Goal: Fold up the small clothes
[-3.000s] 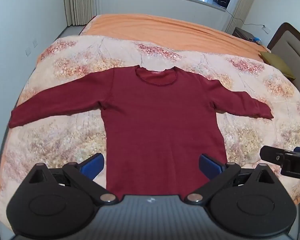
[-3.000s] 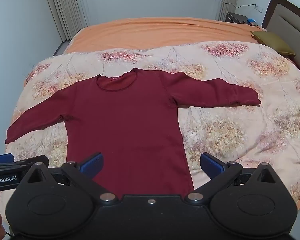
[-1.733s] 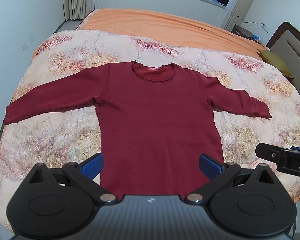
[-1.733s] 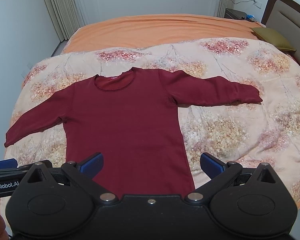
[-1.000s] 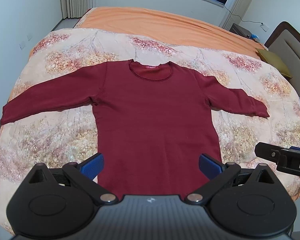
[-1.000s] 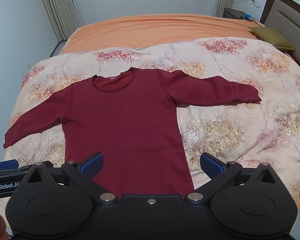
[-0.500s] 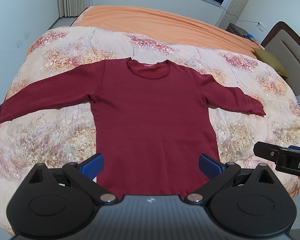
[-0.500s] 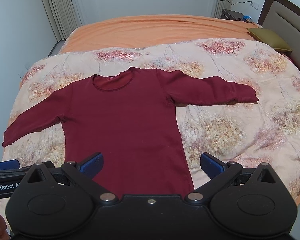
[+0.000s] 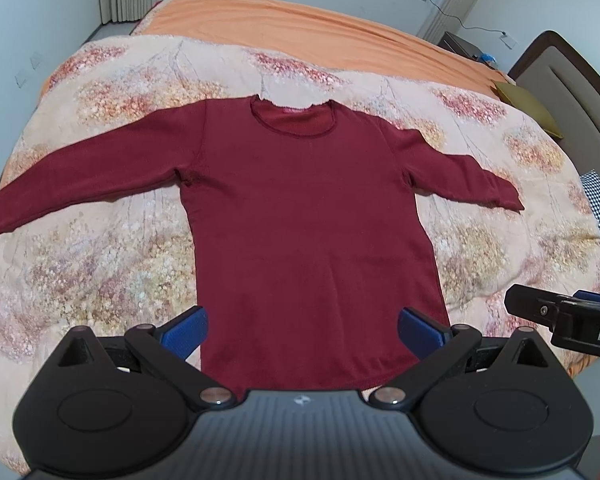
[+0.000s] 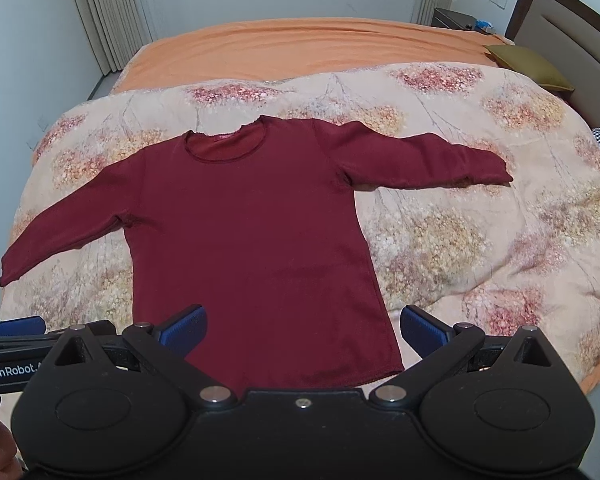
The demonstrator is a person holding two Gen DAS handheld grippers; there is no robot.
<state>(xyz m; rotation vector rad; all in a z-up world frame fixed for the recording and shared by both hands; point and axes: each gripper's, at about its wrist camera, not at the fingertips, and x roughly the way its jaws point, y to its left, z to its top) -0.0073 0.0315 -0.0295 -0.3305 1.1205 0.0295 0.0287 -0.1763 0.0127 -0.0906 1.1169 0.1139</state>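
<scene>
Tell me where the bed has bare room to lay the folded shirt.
Widest bare patch: the orange sheet beyond the quilt, up to the pillow. Also bare: quilt between the shirt body and the bed's right edge, below its right sleeve, and a smaller patch under the left sleeve. The middle is taken by the spread shirt.

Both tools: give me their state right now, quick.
Left tool: open, holding nothing, above the hem of the red shirt.
Right tool: open, holding nothing, above the same hem.
</scene>
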